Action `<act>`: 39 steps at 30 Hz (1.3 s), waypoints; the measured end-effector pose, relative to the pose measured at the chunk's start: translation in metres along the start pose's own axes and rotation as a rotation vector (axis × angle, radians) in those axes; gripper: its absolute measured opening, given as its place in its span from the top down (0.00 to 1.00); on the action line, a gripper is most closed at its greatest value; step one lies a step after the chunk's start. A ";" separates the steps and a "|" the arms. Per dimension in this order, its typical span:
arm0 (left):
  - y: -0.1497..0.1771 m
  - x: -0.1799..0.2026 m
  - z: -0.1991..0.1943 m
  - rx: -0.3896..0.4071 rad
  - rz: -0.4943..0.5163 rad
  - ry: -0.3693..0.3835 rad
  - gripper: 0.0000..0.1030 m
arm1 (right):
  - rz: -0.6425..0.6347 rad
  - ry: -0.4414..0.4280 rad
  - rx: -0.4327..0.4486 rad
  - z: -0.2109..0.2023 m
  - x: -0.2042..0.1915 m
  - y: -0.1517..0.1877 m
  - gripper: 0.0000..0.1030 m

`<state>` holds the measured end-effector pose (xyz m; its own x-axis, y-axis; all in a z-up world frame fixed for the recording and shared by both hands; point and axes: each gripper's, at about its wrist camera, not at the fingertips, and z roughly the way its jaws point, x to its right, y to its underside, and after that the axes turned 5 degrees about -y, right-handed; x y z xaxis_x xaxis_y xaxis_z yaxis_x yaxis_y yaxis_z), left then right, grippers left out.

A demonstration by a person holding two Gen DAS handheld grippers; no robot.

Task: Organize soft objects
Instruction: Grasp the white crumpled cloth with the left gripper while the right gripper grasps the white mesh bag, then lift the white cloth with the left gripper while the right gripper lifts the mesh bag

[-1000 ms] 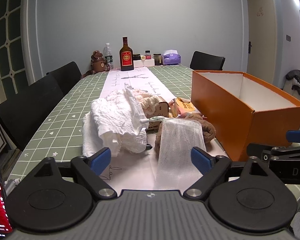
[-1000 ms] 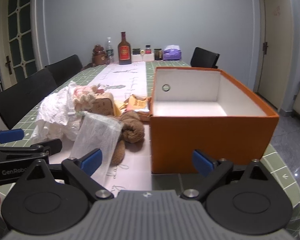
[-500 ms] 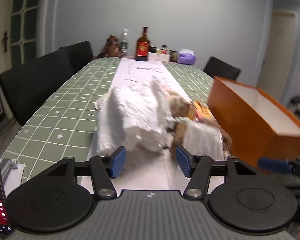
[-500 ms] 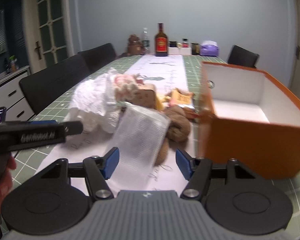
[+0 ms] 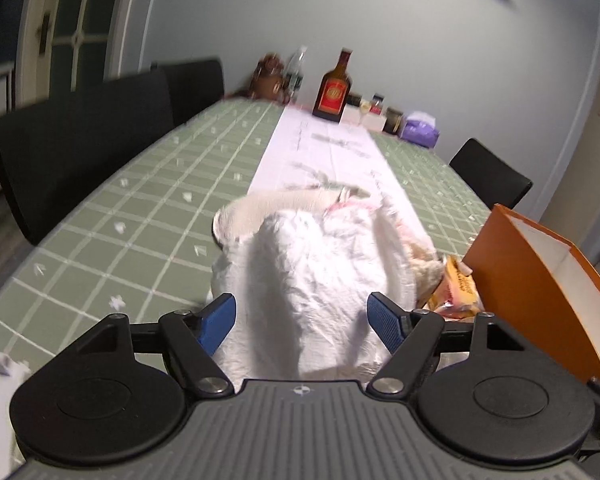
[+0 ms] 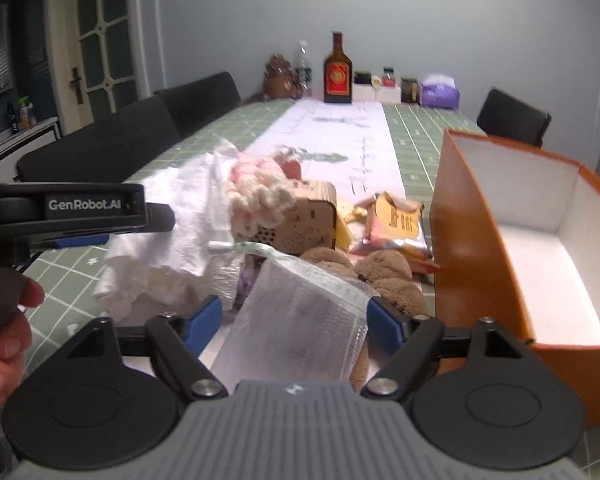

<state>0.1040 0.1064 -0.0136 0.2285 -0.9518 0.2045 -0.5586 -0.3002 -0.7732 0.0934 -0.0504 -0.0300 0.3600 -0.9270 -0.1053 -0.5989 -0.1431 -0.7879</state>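
1. The left tongs [image 5: 302, 316] are standing apart, their jaws having just been widening, with the crumpled white cloth [image 5: 316, 280] lying between the blue pads, not visibly pinched.
2. The right tongs [image 6: 293, 320] have likewise just been widening, framing a clear bubble-wrap pouch [image 6: 300, 320]; contact is hard to judge.
3. The open orange cardboard box [image 6: 520, 240] is sitting at right, touching the pile.
4. A brown plush toy [image 6: 384, 276] is lying half hidden beneath the pouch.
5. The green checked worktop [image 5: 147, 200] is lying bare at left.
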 end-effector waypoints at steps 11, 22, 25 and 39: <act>0.000 -0.006 0.000 -0.010 -0.002 0.019 0.92 | 0.024 -0.010 -0.034 0.017 0.007 0.005 0.74; -0.015 0.000 -0.079 0.122 0.016 0.086 0.93 | 0.030 -0.047 0.029 -0.024 0.005 0.010 0.87; -0.017 0.008 -0.100 0.133 0.029 0.145 0.93 | 0.030 -0.052 0.047 -0.036 0.004 0.014 0.89; 0.056 0.016 -0.065 -0.167 0.086 0.237 0.93 | 0.151 -0.023 0.038 -0.078 0.034 0.049 0.96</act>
<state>0.0248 0.0707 -0.0145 -0.0072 -0.9564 0.2920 -0.6955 -0.2050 -0.6886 0.0200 -0.1157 -0.0252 0.2846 -0.9287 -0.2377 -0.6197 0.0109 -0.7847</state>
